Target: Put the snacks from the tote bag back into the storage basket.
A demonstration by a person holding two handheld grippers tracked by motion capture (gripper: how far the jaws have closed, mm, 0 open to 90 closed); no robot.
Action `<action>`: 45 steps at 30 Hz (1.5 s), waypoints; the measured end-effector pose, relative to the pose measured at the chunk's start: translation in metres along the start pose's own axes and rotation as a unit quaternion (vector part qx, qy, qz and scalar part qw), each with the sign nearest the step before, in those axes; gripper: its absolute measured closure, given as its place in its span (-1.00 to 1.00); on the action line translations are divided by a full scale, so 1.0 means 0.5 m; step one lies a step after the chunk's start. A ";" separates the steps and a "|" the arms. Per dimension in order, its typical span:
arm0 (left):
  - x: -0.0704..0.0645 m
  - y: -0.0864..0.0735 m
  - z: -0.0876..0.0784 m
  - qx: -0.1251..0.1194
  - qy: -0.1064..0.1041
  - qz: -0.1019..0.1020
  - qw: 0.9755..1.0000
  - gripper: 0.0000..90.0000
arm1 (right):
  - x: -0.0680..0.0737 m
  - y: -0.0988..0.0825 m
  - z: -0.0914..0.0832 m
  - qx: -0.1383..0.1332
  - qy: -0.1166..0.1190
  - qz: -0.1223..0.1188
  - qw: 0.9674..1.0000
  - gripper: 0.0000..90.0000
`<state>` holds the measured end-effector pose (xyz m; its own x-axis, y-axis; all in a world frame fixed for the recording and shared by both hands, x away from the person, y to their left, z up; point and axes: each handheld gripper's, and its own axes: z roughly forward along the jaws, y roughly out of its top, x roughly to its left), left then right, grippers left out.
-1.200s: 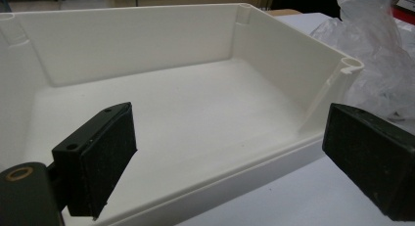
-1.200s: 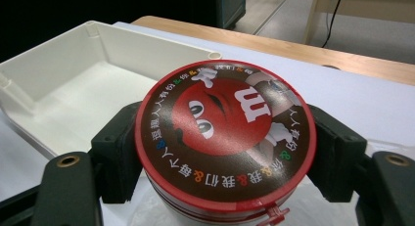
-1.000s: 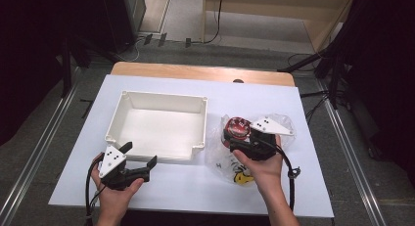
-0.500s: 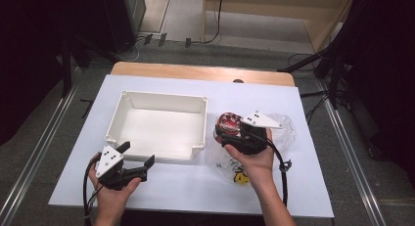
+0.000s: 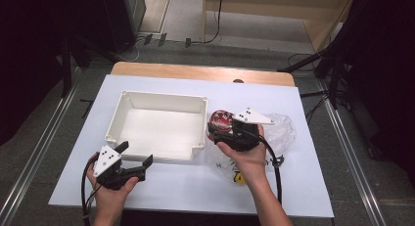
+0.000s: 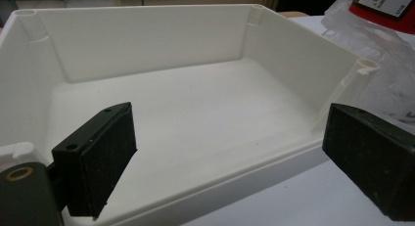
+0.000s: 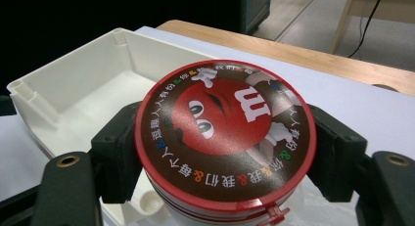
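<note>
step: carry candy tub (image 7: 225, 138) into white bin (image 5: 161, 125) | right gripper (image 5: 230, 133) clamps tub, held above bin's right wall | left gripper (image 5: 136, 161) wide, empty, at bin's front | tip: keep tub level, clear rim before lowering

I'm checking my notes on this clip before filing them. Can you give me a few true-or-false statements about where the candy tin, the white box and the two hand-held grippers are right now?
1. The right hand-held gripper is shut on the round candy tin. True.
2. The white box already holds the tin. False: the box is empty, and the tin is held beside its right wall.
3. The left hand-held gripper grips the box rim. False: its jaws stand open at the box's near edge, holding nothing.
4. A crumpled clear plastic bag lies right of the box. True.
5. The tin's lid is plain blue. False: it is red-rimmed, with a red cartoon face.
</note>
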<state>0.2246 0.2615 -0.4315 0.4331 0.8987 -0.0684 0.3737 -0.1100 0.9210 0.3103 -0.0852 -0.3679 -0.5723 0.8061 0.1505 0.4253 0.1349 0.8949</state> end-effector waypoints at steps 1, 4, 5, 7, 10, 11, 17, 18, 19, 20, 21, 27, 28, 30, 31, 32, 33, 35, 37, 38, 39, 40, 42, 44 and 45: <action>0.000 0.000 0.000 0.001 0.000 0.000 1.000 -0.86 | 0.002 0.001 0.003 -0.002 0.001 0.000 1.000 -0.41; 0.001 0.000 -0.001 -0.001 0.001 0.000 1.000 -0.86 | 0.007 0.003 0.009 0.001 0.004 -0.003 1.000 -0.41; 0.002 0.000 -0.001 -0.001 0.001 0.000 1.000 -0.86 | 0.010 0.004 0.011 0.001 0.004 -0.003 1.000 -0.41; 0.003 0.000 -0.002 -0.001 0.001 -0.001 1.000 -0.86 | 0.013 0.006 0.016 0.002 0.005 -0.005 1.000 -0.41; 0.004 0.000 -0.003 -0.001 0.001 -0.001 1.000 -0.86 | 0.019 0.009 0.021 0.003 0.007 -0.008 1.000 -0.41; 0.004 0.000 -0.003 -0.001 0.001 0.000 1.000 -0.86 | 0.021 0.010 0.024 0.004 0.008 -0.008 1.000 -0.41; 0.005 0.000 -0.004 -0.003 0.001 -0.002 1.000 -0.86 | 0.029 0.012 0.037 0.007 0.011 -0.011 1.000 -0.41; 0.005 0.000 -0.004 -0.003 0.001 -0.002 1.000 -0.86 | 0.031 0.012 0.039 0.008 0.011 -0.012 1.000 -0.41; 0.005 0.000 -0.004 -0.002 0.001 -0.001 1.000 -0.86 | 0.032 0.012 0.041 0.008 0.011 -0.012 1.000 -0.42; 0.004 0.000 -0.003 -0.002 0.000 -0.002 1.000 -0.86 | 0.034 0.012 0.043 0.008 0.012 -0.013 1.000 -0.41; 0.004 0.000 -0.003 -0.002 0.000 -0.002 1.000 -0.86 | 0.035 0.012 0.045 0.009 0.012 -0.014 1.000 -0.42; 0.004 0.000 -0.002 0.000 0.000 0.002 1.000 -0.86 | 0.041 0.013 0.055 0.012 0.016 -0.015 1.000 -0.42; 0.004 0.000 -0.002 0.000 0.000 0.002 1.000 -0.86 | 0.042 0.013 0.056 0.013 0.016 -0.014 1.000 -0.41; 0.004 0.000 -0.003 0.000 0.001 0.001 1.000 -0.86 | 0.044 0.013 0.059 0.012 0.017 -0.015 1.000 -0.41; 0.005 -0.001 -0.002 -0.001 0.000 0.001 1.000 -0.86 | 0.046 0.013 0.061 0.014 0.018 -0.016 1.000 -0.41; 0.005 -0.001 -0.003 0.000 0.000 0.000 1.000 -0.86 | 0.046 0.014 0.062 0.014 0.018 -0.018 1.000 -0.42; 0.005 -0.001 -0.003 0.000 0.000 0.000 1.000 -0.86 | 0.048 0.014 0.064 0.015 0.019 -0.019 1.000 -0.41; 0.006 -0.001 -0.003 0.000 0.000 0.000 1.000 -0.86 | 0.052 0.015 0.066 0.016 0.021 -0.019 0.999 -0.41; 0.006 -0.001 -0.002 0.002 0.000 0.001 1.000 -0.86 | 0.056 0.016 0.069 0.015 0.023 -0.022 0.999 -0.41; 0.006 -0.001 -0.002 0.002 0.001 0.001 1.000 -0.86 | 0.057 0.016 0.070 0.015 0.023 -0.021 0.999 -0.41; 0.006 -0.001 -0.002 0.003 0.001 0.001 1.000 -0.86 | 0.058 0.016 0.071 0.015 0.023 -0.021 0.999 -0.42; 0.006 -0.001 -0.002 0.002 0.000 0.001 1.000 -0.86 | 0.058 0.016 0.072 0.015 0.023 -0.023 0.999 -0.42; 0.006 -0.001 -0.002 0.002 0.001 0.001 1.000 -0.86 | 0.060 0.015 0.074 0.016 0.025 -0.024 0.999 -0.42; 0.006 -0.001 -0.002 0.002 0.000 0.001 1.000 -0.86 | 0.062 0.015 0.077 0.017 0.025 -0.022 0.999 -0.42; 0.006 -0.001 -0.002 0.002 0.000 0.001 1.000 -0.86 | 0.062 0.014 0.079 0.018 0.026 -0.023 0.999 -0.42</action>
<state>0.2249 0.2649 -0.4317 0.4333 0.8988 -0.0666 0.3768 -0.1136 0.9193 0.3231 -0.0363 -0.3736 -0.6266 0.7680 0.1321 0.4224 0.1922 0.8858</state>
